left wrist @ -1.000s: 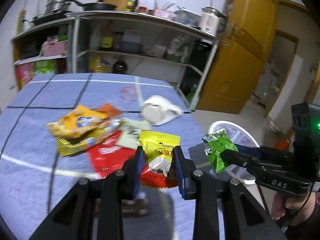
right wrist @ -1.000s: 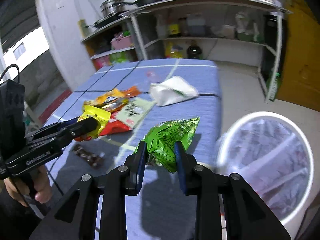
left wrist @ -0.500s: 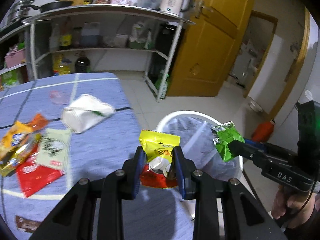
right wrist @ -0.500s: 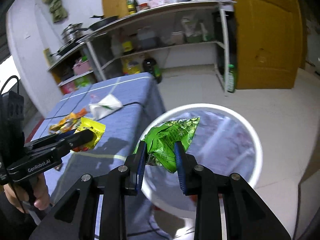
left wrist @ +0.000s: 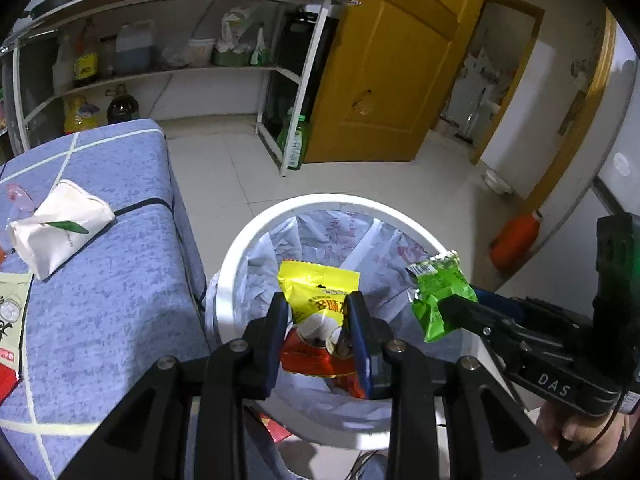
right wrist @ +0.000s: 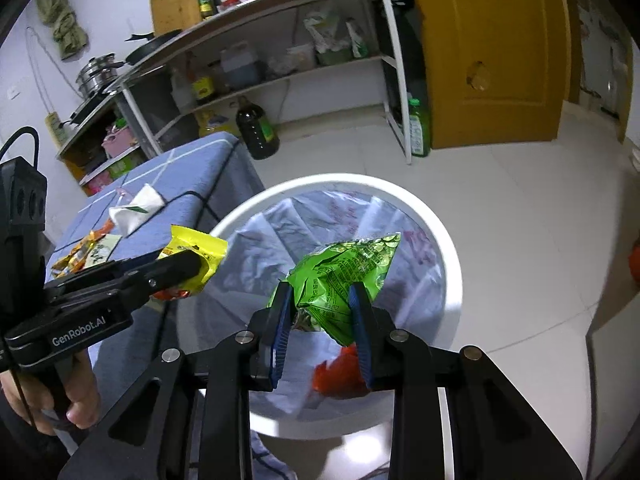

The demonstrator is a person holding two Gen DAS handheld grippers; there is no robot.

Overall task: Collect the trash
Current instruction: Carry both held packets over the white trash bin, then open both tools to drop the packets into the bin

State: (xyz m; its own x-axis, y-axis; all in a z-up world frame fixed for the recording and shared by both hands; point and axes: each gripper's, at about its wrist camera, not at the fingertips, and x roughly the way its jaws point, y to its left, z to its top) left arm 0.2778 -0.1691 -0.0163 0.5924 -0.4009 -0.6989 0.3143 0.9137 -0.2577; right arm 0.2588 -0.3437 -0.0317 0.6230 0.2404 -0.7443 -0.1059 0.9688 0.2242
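Note:
My left gripper is shut on a yellow and red snack packet and holds it over the white trash bin lined with a clear bag. My right gripper is shut on a green snack packet and holds it over the same bin. The green packet also shows at the right of the left wrist view. The yellow packet also shows at the left of the right wrist view. A red wrapper lies in the bin.
The blue table stands left of the bin with a white tissue pack and several wrappers on it. A shelf rack, a yellow door and an orange object on the floor are beyond.
Both grippers have swung right from above the table to above the bin, each still holding its packet. The table has slid to the left of both views.

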